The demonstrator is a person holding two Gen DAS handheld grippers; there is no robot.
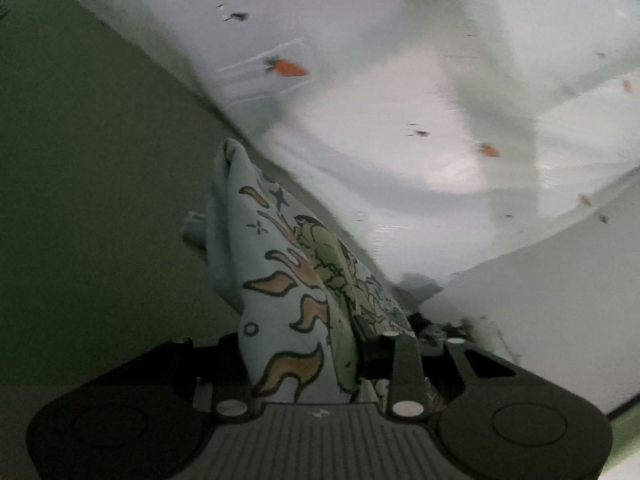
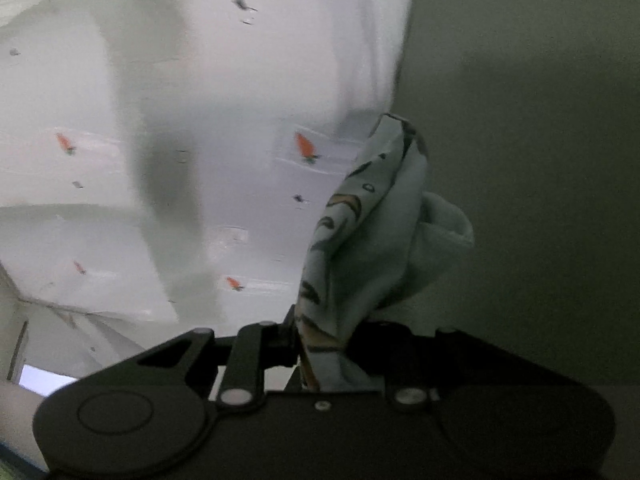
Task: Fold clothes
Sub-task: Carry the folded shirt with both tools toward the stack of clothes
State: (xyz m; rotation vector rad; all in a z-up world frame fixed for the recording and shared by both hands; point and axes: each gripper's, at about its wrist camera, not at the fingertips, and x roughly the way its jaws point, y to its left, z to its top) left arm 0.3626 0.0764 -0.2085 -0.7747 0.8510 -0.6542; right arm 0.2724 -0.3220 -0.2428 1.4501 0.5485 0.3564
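Observation:
A pale blue garment (image 1: 288,272) printed with orange flames and a green cartoon figure is bunched between the jaws of my left gripper (image 1: 320,344), which is shut on it. The same garment (image 2: 368,240) shows in the right wrist view, pinched in my right gripper (image 2: 320,344), which is also shut on it. Both grippers hold the cloth up off the surface. The fingertips are hidden by the fabric in both views.
A white sheet with small orange carrots and grey marks (image 1: 400,100) lies below and beyond the grippers; it also shows in the right wrist view (image 2: 200,120). A dark olive surface (image 1: 80,180) lies to the left and, in the right wrist view (image 2: 540,160), to the right.

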